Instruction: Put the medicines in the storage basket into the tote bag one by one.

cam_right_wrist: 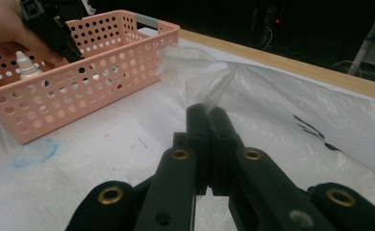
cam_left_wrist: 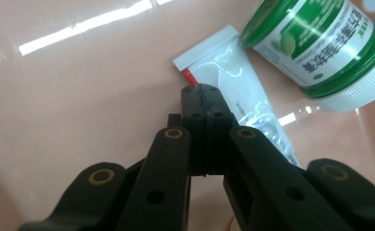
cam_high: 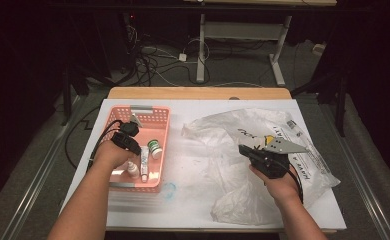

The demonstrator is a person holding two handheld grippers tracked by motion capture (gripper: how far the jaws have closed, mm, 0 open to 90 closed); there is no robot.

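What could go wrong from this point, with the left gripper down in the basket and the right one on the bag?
1. The left gripper is shut just above the white tube in the pink basket; unless it opens first, it may only push the flat tube.
2. The green-labelled jar lies right beside the tube and could get bumped.
3. The right gripper pinches thin clear bag film; it might slip or tear if pulled.

There was one pink basket [cam_high: 159, 131] on the worktop [cam_high: 193, 200], and one plastic bag [cam_high: 223, 165]. In the basket lay one jar [cam_high: 154, 148], one tube [cam_high: 144, 162] and one dropper bottle [cam_high: 132, 170]. Two tools were there, left [cam_high: 134, 120] and right [cam_high: 243, 149].
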